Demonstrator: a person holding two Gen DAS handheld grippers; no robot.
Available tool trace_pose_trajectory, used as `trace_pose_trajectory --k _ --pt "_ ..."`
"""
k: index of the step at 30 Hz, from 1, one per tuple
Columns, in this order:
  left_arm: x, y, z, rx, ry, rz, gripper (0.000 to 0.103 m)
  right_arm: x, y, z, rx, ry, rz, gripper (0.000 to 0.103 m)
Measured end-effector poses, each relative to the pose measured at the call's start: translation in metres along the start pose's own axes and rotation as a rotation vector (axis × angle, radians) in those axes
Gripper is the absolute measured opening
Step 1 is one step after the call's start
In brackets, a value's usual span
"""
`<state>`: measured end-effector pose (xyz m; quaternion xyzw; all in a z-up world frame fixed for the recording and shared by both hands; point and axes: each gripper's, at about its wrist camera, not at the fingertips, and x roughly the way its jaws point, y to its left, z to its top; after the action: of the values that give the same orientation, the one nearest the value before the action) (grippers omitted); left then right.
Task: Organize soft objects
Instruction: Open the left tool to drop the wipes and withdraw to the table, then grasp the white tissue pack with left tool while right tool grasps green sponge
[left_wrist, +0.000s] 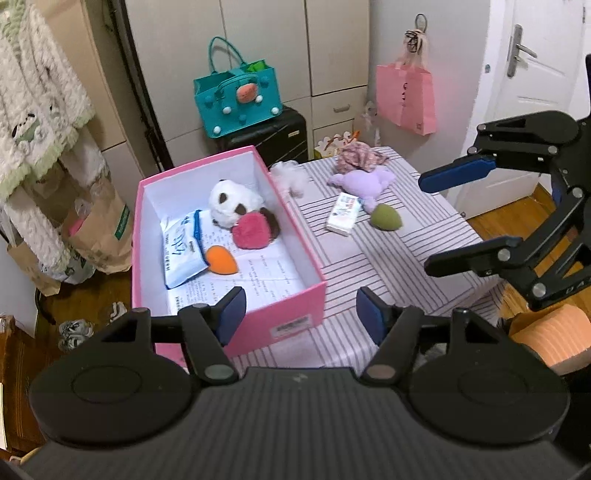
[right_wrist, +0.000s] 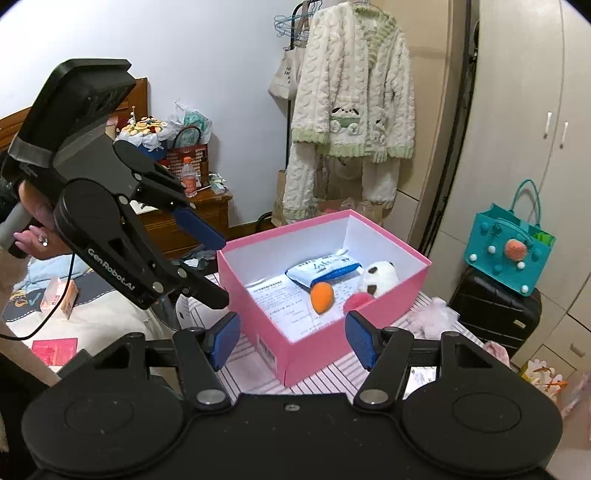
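Nearest the lens, the left claw (left_wrist: 299, 314) hangs released and empty over the near end of the pink cardboard box (left_wrist: 295, 306); the right claw (left_wrist: 424, 225), at three o'clock, is likewise spread with nothing in it. Inside the box lie a panda plush (left_wrist: 232, 201), a magenta pompom (left_wrist: 253, 230), an orange sponge egg (left_wrist: 221, 260) and a tissue pack (left_wrist: 183, 251). Waiting on the striped surface (left_wrist: 388, 266) at one o'clock are a lilac plush (left_wrist: 360, 181), a green sponge egg (left_wrist: 386, 218) and a small white carton (left_wrist: 343, 214). I'd judge this a pause between placements; next, one claw must reach out and pinch one of these gently.
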<state>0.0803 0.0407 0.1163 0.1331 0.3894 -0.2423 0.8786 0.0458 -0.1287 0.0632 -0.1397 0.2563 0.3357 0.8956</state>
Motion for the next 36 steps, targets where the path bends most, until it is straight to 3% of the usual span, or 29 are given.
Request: trace_pose_trajectory --k 10,17,23,27,32,36 --pt "0.007 -0.044 -0.007 0.005 -0.053 -0.064 0.066 -0.024 -0.016 -0.057 0.100 0.010 -0.073 0.068" --pt "0.034 -0.069 -0.007 -0.009 -0.050 -0.168 0.066 -0.032 -0.047 -0.099 0.182 0.037 -0.159 0.068" --pt "0.061 -0.089 -0.005 -0.006 -0.097 -0.154 0.066 -0.017 -0.069 -0.138 0.264 -0.002 -0.278 0.068" --pt "0.081 -0.090 -0.003 -0.060 -0.102 -0.194 0.065 -0.002 -0.081 -0.153 0.267 -0.030 -0.284 0.068" --pt "0.109 -0.098 0.004 -0.072 -0.106 -0.147 0.064 0.012 -0.106 -0.169 0.313 -0.100 -0.330 0.069" --pt "0.131 -0.100 0.010 -0.059 -0.086 -0.130 0.064 0.025 -0.127 -0.178 0.319 -0.096 -0.341 0.069"
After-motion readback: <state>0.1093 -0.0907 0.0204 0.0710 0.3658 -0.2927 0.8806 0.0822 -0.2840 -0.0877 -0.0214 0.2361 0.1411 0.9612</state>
